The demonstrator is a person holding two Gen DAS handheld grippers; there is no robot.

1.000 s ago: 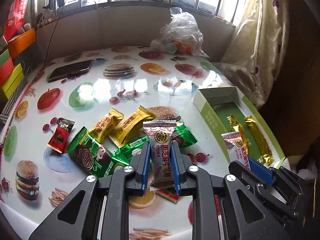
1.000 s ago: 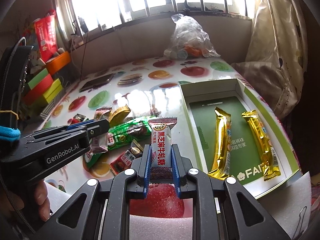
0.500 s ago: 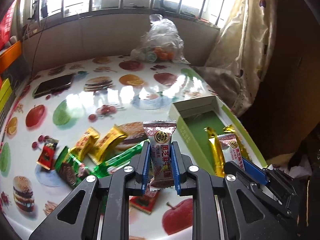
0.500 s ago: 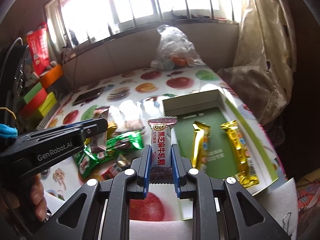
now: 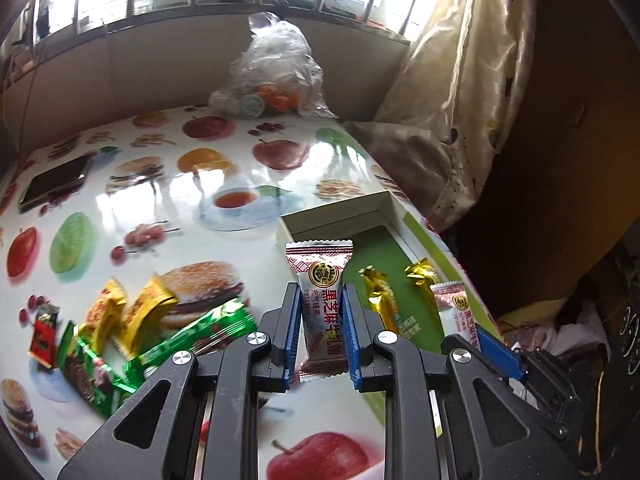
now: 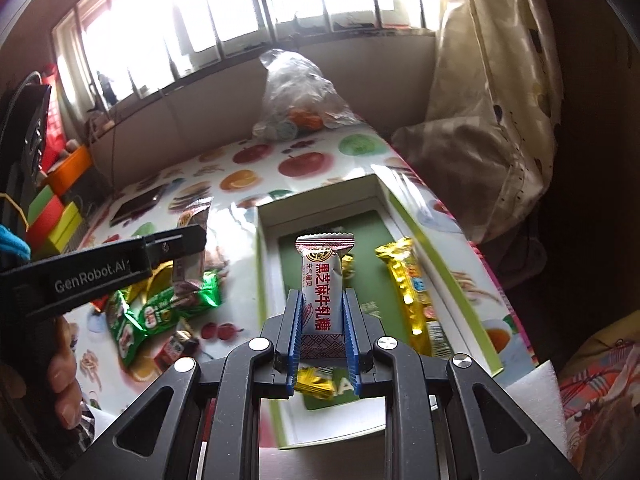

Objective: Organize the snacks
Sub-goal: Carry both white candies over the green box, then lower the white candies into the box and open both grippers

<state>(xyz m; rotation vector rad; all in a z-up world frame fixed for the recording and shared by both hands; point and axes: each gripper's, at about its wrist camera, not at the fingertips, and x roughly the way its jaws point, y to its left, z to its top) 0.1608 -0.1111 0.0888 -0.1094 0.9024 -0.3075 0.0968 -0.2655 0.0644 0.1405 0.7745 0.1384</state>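
Left wrist view: your left gripper is clamping one white nougat candy upright between its blue pads, and the wrapper's lower end is sitting behind the jaw frame. The candy is hanging over the near left wall of the green-lined box. Inside the box, two gold bars are lying side by side, their near ends cut off by the gripper body. Your right gripper is entering at lower right, gripping a second nougat candy; only its top half is showing. On the tablecloth, two yellow packets, one red packet and green wrappers are blurring together, so I cannot count the green ones.

Right wrist view: your right gripper is squeezing its own nougat candy upright, over the box interior. One gold bar is showing fully; the other is mostly hiding behind the candy and jaws. The left gripper is crossing from the left, and its candy is barely readable behind the finger. Your hand is partly visible at the left edge.
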